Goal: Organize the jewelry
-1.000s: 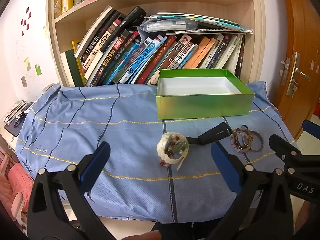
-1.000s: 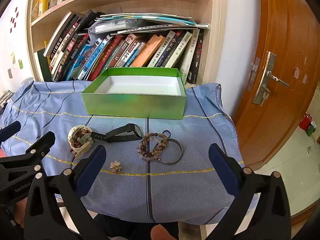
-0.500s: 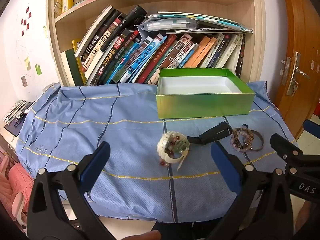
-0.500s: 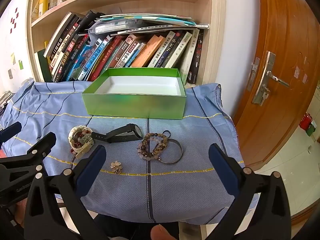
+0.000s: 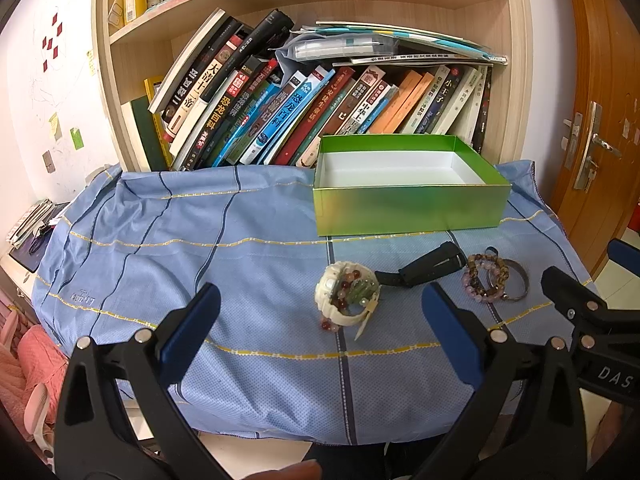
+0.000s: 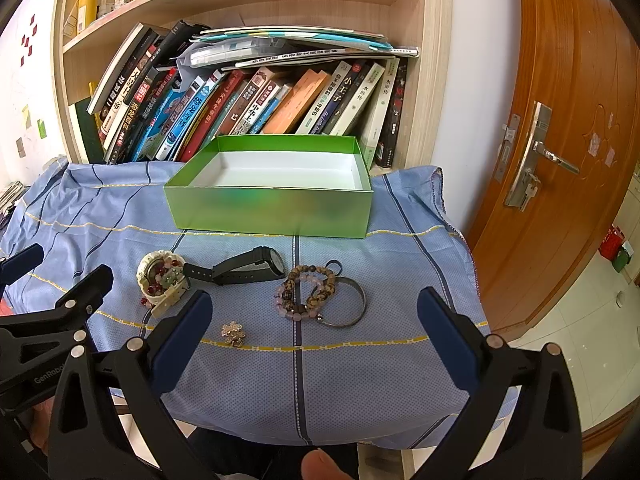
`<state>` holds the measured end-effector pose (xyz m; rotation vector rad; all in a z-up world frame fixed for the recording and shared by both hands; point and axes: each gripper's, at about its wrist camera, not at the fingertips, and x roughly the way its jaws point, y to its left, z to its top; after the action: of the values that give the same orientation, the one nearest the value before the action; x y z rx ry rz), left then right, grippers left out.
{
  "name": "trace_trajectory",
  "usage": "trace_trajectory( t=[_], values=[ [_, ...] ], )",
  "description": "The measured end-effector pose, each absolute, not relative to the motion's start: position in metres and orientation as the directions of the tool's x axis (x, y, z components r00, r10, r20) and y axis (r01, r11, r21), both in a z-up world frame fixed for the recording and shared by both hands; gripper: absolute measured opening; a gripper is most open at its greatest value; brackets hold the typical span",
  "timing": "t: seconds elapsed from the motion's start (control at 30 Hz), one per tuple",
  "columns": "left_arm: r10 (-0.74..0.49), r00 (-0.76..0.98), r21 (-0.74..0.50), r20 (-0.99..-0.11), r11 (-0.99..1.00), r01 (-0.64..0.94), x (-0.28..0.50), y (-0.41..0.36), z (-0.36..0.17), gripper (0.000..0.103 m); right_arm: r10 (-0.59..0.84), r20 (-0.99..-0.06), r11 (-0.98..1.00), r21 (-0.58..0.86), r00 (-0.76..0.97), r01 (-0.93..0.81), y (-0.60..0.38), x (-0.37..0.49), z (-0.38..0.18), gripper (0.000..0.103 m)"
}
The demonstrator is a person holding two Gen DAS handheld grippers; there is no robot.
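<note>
An open green box [image 5: 408,204] [image 6: 268,208] with a white, empty inside stands at the back of the blue cloth. In front of it lie a white watch with red and green beads inside its loop [image 5: 347,299] [image 6: 162,278], a black watch [image 5: 426,268] [image 6: 244,270], beaded bracelets [image 5: 484,278] [image 6: 306,290] on a metal bangle [image 6: 352,300], and a small gold flower brooch [image 6: 233,332]. My left gripper [image 5: 320,326] is open and empty, near the table's front edge before the white watch. My right gripper [image 6: 310,332] is open and empty, before the bracelets.
A bookshelf [image 5: 304,112] packed with leaning books stands right behind the box. A wooden door [image 6: 560,120] is at the right. The blue cloth [image 5: 200,248] drapes over the table's edges. Each gripper shows at the other view's side edge.
</note>
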<state>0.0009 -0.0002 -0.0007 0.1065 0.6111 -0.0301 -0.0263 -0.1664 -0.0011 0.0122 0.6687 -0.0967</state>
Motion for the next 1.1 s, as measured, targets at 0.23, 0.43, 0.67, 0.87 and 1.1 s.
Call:
trace_trajectory(
  t=[0.23, 0.43, 0.67, 0.87, 1.1],
  values=[
    [0.004, 0.819, 0.091, -0.574, 0.994, 0.060, 0.002, 0.000, 0.000, 0.099, -0.086, -0.619, 0.995, -0.020, 0.781, 0.094, -0.167, -0.026, -0.001, 0.100],
    [0.004, 0.819, 0.092, -0.574, 0.994, 0.059, 0.003, 0.001, -0.007, 0.099, -0.086, -0.619, 0.995, -0.019, 0.780, 0.094, -0.167, -0.026, -0.001, 0.100],
    [0.004, 0.819, 0.093, -0.574, 0.994, 0.060, 0.004, 0.001, -0.007, 0.099, -0.084, -0.619, 0.996, -0.019, 0.781, 0.092, -0.167, -0.026, -0.001, 0.100],
    [0.005, 0.819, 0.093, -0.574, 0.994, 0.059, 0.005, 0.003, -0.008, 0.099, -0.085, -0.619, 0.995, -0.020, 0.781, 0.093, -0.166, -0.025, -0.001, 0.100],
    [0.010, 0.821, 0.091, -0.571, 0.995, 0.051, 0.006, 0.007, -0.011, 0.099, -0.085, -0.619, 0.996, -0.020, 0.781, 0.092, -0.166, -0.025, 0.000, 0.100]
  ],
)
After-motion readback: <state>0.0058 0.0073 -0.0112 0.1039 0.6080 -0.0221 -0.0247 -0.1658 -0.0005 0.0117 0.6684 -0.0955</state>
